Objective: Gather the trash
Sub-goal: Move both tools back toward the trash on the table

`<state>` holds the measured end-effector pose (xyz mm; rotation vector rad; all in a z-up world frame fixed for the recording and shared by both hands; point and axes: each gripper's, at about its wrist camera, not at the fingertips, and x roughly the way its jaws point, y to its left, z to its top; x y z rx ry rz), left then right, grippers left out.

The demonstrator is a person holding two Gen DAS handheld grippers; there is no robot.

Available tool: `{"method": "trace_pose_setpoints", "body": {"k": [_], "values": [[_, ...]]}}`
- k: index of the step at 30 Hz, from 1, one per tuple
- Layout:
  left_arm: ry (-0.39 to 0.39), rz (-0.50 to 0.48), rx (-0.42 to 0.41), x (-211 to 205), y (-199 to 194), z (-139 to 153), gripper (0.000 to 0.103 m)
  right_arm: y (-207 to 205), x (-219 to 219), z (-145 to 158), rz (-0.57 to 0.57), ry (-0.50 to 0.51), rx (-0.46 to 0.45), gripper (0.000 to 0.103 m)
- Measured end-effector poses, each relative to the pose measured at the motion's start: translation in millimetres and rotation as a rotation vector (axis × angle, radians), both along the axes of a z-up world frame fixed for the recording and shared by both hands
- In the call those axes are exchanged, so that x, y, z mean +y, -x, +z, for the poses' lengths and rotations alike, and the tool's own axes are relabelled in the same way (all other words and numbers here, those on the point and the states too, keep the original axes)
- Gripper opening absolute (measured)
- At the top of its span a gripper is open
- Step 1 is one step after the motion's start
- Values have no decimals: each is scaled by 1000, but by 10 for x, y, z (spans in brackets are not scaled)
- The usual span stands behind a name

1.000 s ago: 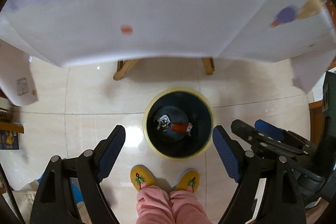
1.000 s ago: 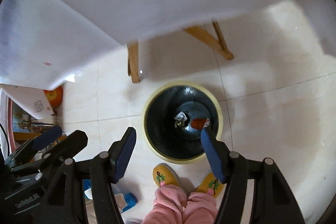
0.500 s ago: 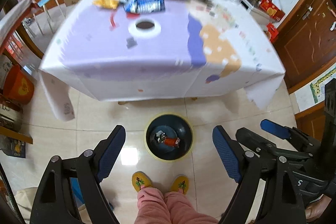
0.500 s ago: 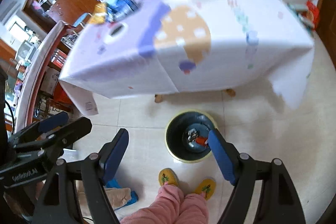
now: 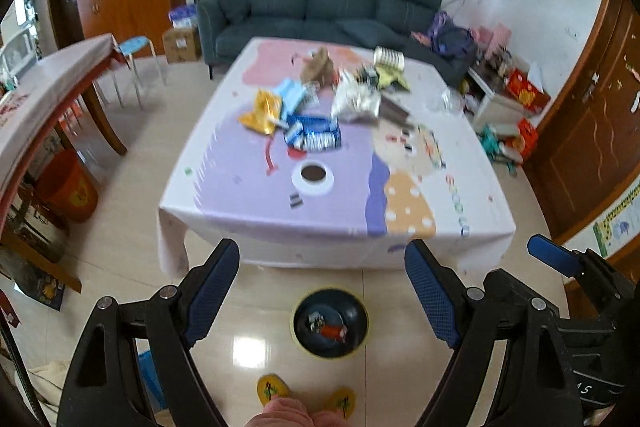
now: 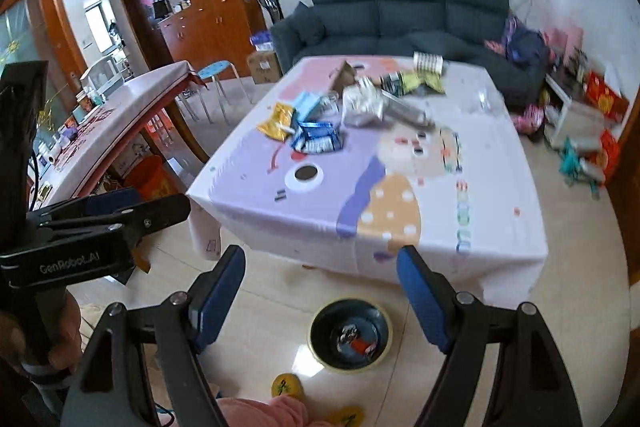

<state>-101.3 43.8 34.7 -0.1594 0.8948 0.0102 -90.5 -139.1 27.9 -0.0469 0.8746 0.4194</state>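
One container stands on the tiled floor: a round dark bin with a yellowish rim, placed just in front of the near edge of the table. Two pieces of trash lie in the bottom of the bin: a red wrapper and, touching it on its left, a small crumpled item (type cannot be told).

The remaining trash is on the table, grouped toward its far half: a yellow snack bag, a blue-and-white packet just right of it, a silver foil bag behind that, and a paper cup on its side near the far edge. A white roll of tape lies on the table, nearer the bin than the trash pile.

Left gripper: jaws spread wide, nothing between the blue pads, no contact with any object. It is held in the air on the near side of the bin.

Right gripper: jaws likewise wide apart and empty, also on the near side of the bin, beside the left gripper.

A person's two yellow slippers stand on the floor just short of the bin.
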Motion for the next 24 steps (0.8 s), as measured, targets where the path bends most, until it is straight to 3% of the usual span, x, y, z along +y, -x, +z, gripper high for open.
{"method": "trace_pose_setpoints", "body": {"k": [9, 11, 12, 16, 19, 24], "values": [[-26, 15, -66, 202, -79, 299, 83, -239, 298, 244, 25, 36, -72, 78], [-22, 19, -64, 313, -175, 290, 83, -351, 359, 245, 25, 26, -61, 74], [-17, 21, -60, 376, -237, 285, 83, -416, 391, 232, 24, 23, -56, 68], [-7, 32, -25, 709, -630, 135, 83, -737, 565, 86, 6, 56, -22, 52], [5, 6, 21, 928, -1020, -27, 83, -1046, 694, -85, -37, 76, 28, 51], [-7, -71, 89, 1264, -1757, -322, 83, -1652, 830, -441, -154, 23, 164, 51]]}}
